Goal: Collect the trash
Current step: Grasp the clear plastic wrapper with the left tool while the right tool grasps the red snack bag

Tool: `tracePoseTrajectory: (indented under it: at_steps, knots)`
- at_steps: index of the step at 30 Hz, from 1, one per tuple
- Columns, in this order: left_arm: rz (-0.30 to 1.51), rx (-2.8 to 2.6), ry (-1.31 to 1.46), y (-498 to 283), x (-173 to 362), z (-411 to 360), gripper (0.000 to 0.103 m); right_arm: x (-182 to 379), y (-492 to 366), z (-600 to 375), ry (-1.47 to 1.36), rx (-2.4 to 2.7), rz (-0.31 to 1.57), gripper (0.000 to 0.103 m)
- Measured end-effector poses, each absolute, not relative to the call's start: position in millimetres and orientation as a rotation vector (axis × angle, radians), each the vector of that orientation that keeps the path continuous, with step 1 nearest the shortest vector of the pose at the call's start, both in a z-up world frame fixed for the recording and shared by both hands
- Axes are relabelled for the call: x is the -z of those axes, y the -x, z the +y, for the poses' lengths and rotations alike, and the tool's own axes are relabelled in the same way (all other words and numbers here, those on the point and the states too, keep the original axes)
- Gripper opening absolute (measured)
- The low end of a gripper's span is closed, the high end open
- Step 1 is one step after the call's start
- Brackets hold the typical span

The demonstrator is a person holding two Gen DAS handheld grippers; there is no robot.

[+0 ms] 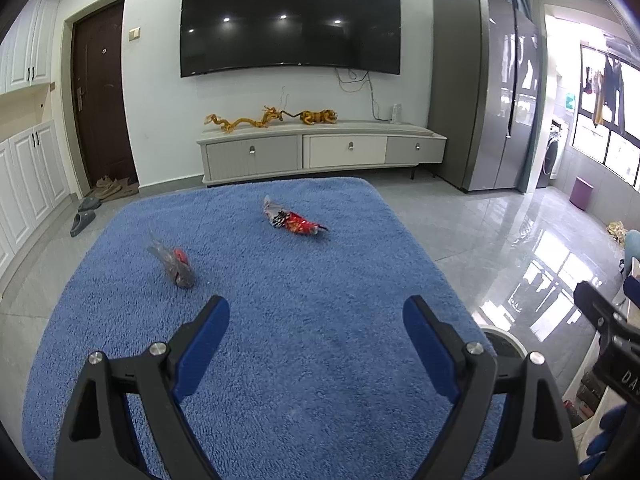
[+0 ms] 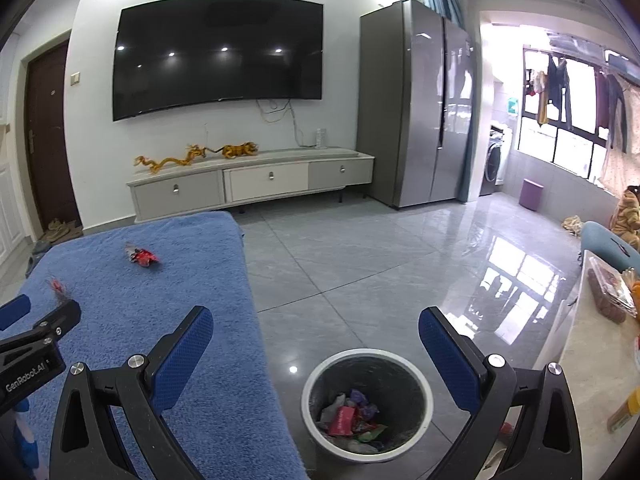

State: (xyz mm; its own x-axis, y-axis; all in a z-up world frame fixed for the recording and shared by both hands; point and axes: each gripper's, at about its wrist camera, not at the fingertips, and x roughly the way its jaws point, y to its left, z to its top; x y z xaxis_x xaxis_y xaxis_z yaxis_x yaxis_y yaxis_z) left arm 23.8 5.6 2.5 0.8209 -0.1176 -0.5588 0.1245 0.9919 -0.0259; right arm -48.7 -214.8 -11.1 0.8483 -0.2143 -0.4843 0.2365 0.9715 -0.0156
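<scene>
Two pieces of trash are left on the blue rug (image 1: 280,320). A red and silver wrapper (image 1: 294,221) lies just above the middle of the left wrist view, and a crumpled clear wrapper with a red patch (image 1: 174,264) lies to the lower left of it, nearer the camera. The two are well apart, and neither is touched by anything.

The bin (image 2: 367,404) stands on the grey tiles just beside the rug's edge, at the bottom centre of the right wrist view. Several wrappers already lie in its bottom, so part of the job looks done; the two pieces on the rug appear to be what remains.

The left gripper (image 1: 316,320) hangs over the rug at the bottom of its own view with its fingers spread wide and nothing between them; the clear wrapper sits just beyond its left finger. The right gripper (image 2: 316,330) is likewise spread and empty, and in its view the bin shows between its fingers.
</scene>
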Motion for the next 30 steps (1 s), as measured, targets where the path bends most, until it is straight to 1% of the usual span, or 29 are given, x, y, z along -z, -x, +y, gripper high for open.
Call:
tracePoseTrajectory:
  at_steps: [4,12,17,23,25,27,28,30]
  knots:
    - [0.599,0.078,0.001,-37.1,4.2,24.0,0.088,19.4,33.1,-203.0,-0.011,0.186,0.551,0.103]
    - [0.626,-0.075,0.067,-89.7,18.3,102.9,0.088,28.0,-18.2,-184.0,-0.015,0.002,0.64,0.103]
    - [0.684,-0.09,0.106,-133.6,34.3,138.7,0.088,32.1,-85.1,-163.1,-0.058,-0.178,0.709,0.103]
    - [0.735,-0.078,0.108,-173.5,56.6,150.5,0.088,48.9,-168.9,-116.6,-0.039,-0.348,0.765,0.103]
    - [0.753,-0.072,0.121,-181.0,64.7,152.9,0.088,56.7,-190.9,-103.6,-0.034,-0.389,0.779,0.094]
    - [0.769,-0.063,0.136,-187.4,72.8,155.9,0.087,67.3,-215.2,-89.5,-0.025,-0.421,0.796,0.089]
    - [0.779,-0.053,0.148,-189.6,75.7,156.6,0.085,71.5,-224.7,-84.7,-0.023,-0.431,0.804,0.086]
    - [0.797,-0.029,0.171,-193.6,79.3,158.7,0.078,79.6,-245.6,-75.9,-0.024,-0.455,0.818,0.082]
